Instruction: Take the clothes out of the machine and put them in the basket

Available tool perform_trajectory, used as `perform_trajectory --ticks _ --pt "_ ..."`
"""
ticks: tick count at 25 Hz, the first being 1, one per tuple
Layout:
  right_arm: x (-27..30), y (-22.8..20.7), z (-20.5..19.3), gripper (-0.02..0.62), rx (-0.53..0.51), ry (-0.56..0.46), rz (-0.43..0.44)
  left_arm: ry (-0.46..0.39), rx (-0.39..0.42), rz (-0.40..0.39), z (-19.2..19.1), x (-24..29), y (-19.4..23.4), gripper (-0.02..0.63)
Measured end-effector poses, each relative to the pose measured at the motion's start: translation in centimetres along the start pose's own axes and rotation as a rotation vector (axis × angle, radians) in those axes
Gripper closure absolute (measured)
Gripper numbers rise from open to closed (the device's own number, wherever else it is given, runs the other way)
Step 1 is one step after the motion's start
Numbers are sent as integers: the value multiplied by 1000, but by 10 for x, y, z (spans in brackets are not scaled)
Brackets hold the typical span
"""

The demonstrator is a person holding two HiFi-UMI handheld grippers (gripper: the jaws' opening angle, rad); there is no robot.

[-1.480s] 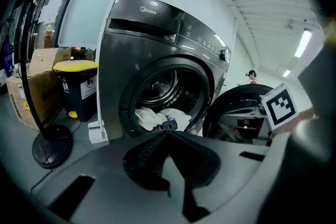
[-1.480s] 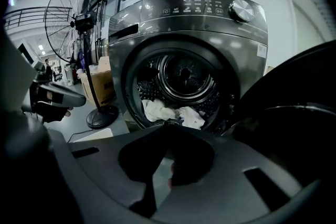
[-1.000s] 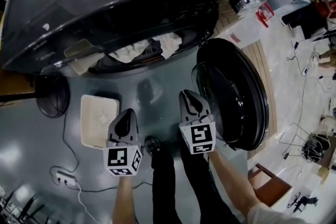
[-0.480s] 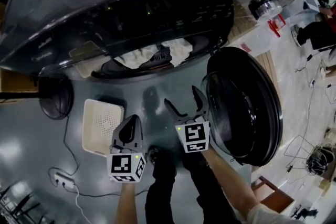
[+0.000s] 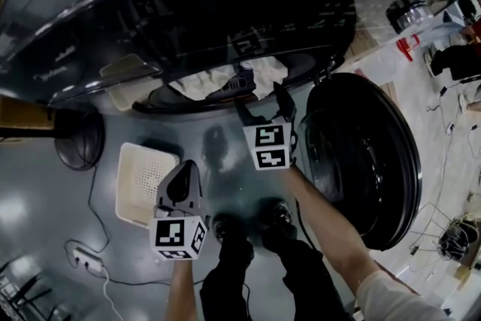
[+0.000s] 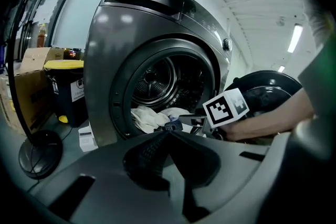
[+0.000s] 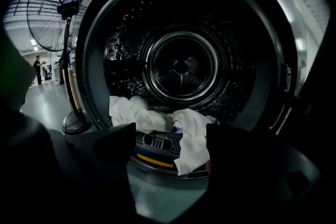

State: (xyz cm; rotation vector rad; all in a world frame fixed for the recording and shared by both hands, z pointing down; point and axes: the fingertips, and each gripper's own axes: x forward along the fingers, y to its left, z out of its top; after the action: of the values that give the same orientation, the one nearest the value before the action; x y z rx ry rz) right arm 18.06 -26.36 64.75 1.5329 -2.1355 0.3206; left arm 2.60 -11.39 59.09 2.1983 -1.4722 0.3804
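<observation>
The front-loading machine (image 5: 188, 4) stands with its round door (image 5: 368, 154) swung open to the right. White clothes (image 5: 214, 79) with a blue piece among them lie at the drum mouth, and one white piece (image 7: 191, 139) hangs over the rim. My right gripper (image 5: 261, 98) is open just in front of that mouth, with nothing between its fingers (image 7: 170, 139). My left gripper (image 5: 184, 180) hangs back lower down, shut and empty (image 6: 168, 134). The white basket (image 5: 143, 180) sits on the floor to its left.
A standing fan's round black base (image 5: 75, 137) rests on the floor left of the machine. A power strip (image 5: 86, 259) and cable lie near the basket. A cardboard box and a black bin (image 6: 68, 92) stand beside the machine. The person's shoes (image 5: 233, 225) are below the grippers.
My right gripper has opened and moved forward from beside the left one up to the drum mouth. My left gripper has sunk a little and stays shut.
</observation>
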Motion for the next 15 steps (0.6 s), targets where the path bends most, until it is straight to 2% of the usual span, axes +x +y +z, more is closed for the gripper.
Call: perform_trajectory --ticks 7,12,15 --pt "46 -23 0 184 -64 19 -60 -21 13 8 -7 14 16 588" --pt "72 -35 5 184 -73 58 -102 -29 22 11 -15 17 22 589" --pt "91 -43 7 184 -41 79 -131 -40 25 16 -18 20 27 589"
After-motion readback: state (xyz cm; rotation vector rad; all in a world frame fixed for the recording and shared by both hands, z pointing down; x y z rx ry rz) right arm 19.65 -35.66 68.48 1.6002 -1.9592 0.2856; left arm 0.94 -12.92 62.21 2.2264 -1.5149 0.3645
